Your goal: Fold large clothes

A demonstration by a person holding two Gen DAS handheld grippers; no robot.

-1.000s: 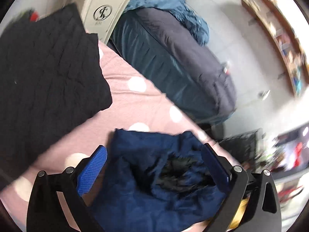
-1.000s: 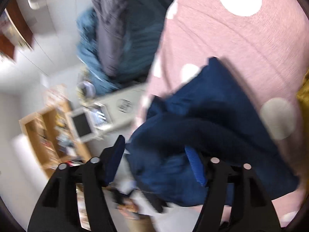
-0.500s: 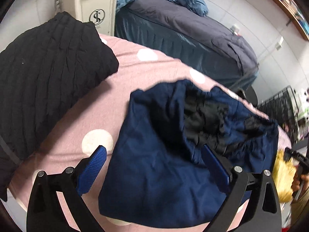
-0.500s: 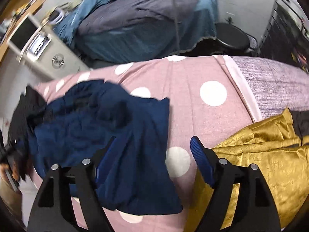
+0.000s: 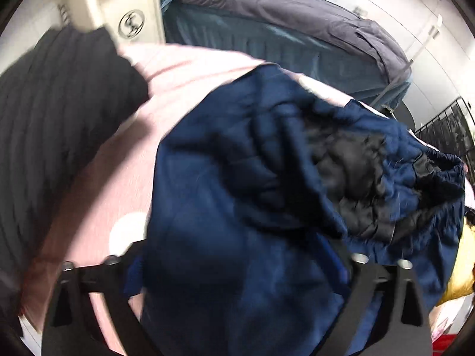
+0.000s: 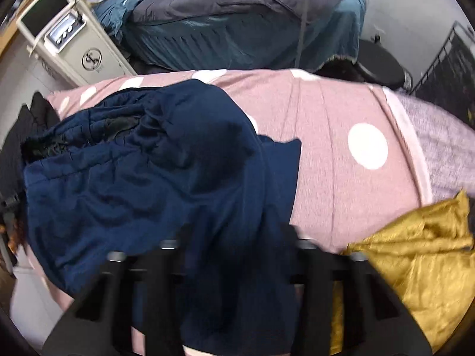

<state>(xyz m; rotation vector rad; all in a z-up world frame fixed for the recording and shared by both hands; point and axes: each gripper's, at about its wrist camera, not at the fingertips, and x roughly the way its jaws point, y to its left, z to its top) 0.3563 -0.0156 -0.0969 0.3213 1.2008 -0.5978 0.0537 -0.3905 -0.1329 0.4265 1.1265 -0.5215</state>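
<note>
Surface: pink spotted sheet covers a bed, with a teal-skirted bed behind it at 12 o'clock in the right wrist view.
Background: beige machine with a round logo at 10 o'clock; dark wire rack at 2 o'clock.
Task garment: navy garment lies crumpled on the sheet, from the centre out to 9 o'clock in the right wrist view; its black lining shows at 3 o'clock in the left wrist view.
Other clothes: black quilted garment fills 9 o'clock in the left wrist view, apart from the navy one; gold garment lies at 4 o'clock in the right wrist view, just beside the navy hem.
Left gripper: at 6 o'clock, pointing steeply down, jaws closing with navy cloth bunched between them; pads mostly hidden by the cloth, and they do not clearly press on it.
Right gripper: at 6 o'clock, blurred, jaws fully closed, pinching a fold near the navy garment's right edge.
</note>
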